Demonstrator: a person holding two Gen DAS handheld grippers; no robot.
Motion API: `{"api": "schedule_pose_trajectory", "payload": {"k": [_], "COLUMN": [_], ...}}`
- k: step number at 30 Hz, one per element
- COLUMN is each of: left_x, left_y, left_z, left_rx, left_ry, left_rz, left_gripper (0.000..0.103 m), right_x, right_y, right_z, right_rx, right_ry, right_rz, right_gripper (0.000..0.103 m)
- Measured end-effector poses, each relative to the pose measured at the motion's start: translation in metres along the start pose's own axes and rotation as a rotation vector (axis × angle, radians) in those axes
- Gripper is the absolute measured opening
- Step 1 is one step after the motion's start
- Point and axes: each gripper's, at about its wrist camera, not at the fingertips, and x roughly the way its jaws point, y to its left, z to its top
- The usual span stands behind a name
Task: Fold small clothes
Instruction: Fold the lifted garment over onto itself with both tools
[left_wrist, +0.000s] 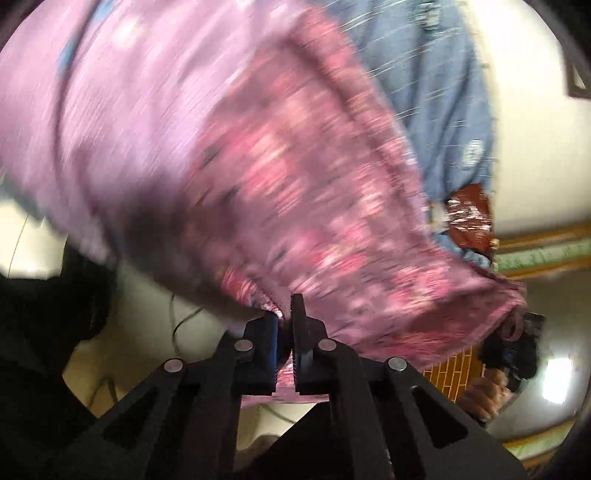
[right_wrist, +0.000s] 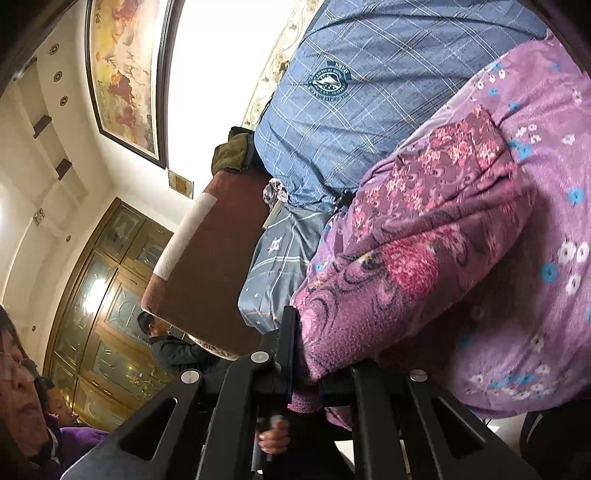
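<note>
The left claw (left_wrist: 286, 321) is pinched tight on an edge of the pink cloth (left_wrist: 295, 184). A bit of the cloth shows between its two black fingers (left_wrist: 264, 347). From there the cloth goes up and spreads wide across the left view. That view is blurry. Far off at the cloth's other corner you can see the right claw (left_wrist: 511, 350) and a hand (left_wrist: 484, 395) under it.

The right claw (right_wrist: 308, 354) is also pinched tight on the cloth (right_wrist: 406, 266). The cloth's fuzzy edge sits between its fingers (right_wrist: 286, 343) and covers most of one side. The cloth has big pink flowers and dark swirls. It hangs in the air between the two claws, bunched and folded over itself.

Behind the cloth is a lilac sheet (right_wrist: 535, 221) with small white and blue flowers. Next to that is a blue checked pillow (right_wrist: 351, 110) with a badge on it. A brown board (right_wrist: 207, 258) with a white strip stands beside the pillow.

Below the right claw a hand (right_wrist: 273, 435) holds a grip. Further out is a framed picture (right_wrist: 125, 74) on the wall, and gold glass doors (right_wrist: 99, 295). A person (right_wrist: 166, 343) in a dark coat stands by the doors.
</note>
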Motion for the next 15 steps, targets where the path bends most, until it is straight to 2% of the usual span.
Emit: {"api": "schedule_pose_trajectory", "payload": {"k": [4,9,12,15], "left_x": [-0.026,-0.050,-0.054,-0.039], "left_y": [-0.039,-0.079,-0.099,-0.117], "left_z": [0.030,0.096,0.146,0.191], "left_rx": [0.086,0.142,0.161,0.172], "left_ry": [-0.069,-0.177,-0.244,-0.299], "left_rz": [-0.077,-0.143,-0.161,-0.114], "left_gripper": [0.003,0.003,0.003,0.003], "right_x": [0.000,0.003,0.009,0.023], "right_y": [0.002,0.000,-0.010,-0.030], "right_z": [0.018,0.055,0.088,0.124], "right_rx": [-0.022,-0.059,-0.061,-0.033], "right_ry": [-0.026,-0.072,-0.123,-0.184], "right_rz": [0.004,-0.015,-0.031,-0.039], "right_gripper": [0.008,0.008,0.008,0.008]}}
